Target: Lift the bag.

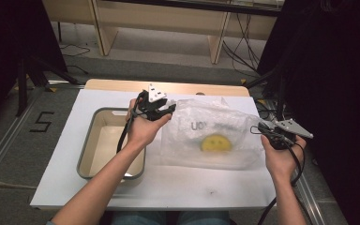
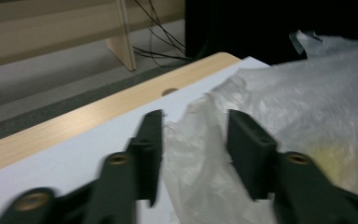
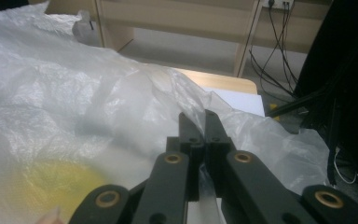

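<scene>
High view: right gripper [image 1: 261, 125] pinches crinkly clear plastic bag [image 1: 206, 133] near table's right edge; left gripper [image 1: 165, 109] apart around bag's far corner, not yet gripping.

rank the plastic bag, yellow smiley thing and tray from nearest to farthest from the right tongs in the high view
1. Plastic bag: its right edge is pinched in the right tongs.
2. Yellow smiley thing: inside the bag, to their left.
3. Tray: far left, past the left hand.
</scene>
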`<act>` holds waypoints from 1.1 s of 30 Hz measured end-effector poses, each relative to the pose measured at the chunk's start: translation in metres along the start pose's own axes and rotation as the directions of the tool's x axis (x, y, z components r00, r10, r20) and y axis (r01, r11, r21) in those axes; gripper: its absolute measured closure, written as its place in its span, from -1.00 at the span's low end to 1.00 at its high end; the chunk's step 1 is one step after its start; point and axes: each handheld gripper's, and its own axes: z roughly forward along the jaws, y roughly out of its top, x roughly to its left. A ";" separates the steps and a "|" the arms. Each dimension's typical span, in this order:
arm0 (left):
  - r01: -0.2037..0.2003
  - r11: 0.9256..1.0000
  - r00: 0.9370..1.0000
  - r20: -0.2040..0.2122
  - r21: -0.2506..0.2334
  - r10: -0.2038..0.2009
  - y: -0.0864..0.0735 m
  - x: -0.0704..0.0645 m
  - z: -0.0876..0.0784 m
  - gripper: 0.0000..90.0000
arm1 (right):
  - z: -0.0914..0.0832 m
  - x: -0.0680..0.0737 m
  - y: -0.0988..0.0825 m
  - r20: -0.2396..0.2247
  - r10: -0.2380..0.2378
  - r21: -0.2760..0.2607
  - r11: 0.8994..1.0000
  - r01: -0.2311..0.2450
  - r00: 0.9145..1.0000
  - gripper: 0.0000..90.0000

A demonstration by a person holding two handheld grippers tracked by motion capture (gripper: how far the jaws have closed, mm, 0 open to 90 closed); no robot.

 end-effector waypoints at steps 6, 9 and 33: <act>0.027 0.999 0.999 -0.018 -0.038 -0.028 0.003 0.002 -0.012 -0.36 | 0.001 0.001 0.000 0.000 0.000 0.003 1.000 0.000 1.000 1.00; 0.063 0.997 0.998 0.021 -0.046 -0.062 0.005 0.004 -0.019 -0.39 | 0.001 0.001 0.001 0.000 -0.004 0.004 1.000 0.004 1.000 1.00; 0.002 1.000 1.000 -0.022 -0.015 -0.002 -0.006 0.029 -0.052 -0.44 | 0.002 0.001 -0.001 0.001 -0.010 0.014 1.000 0.010 1.000 0.94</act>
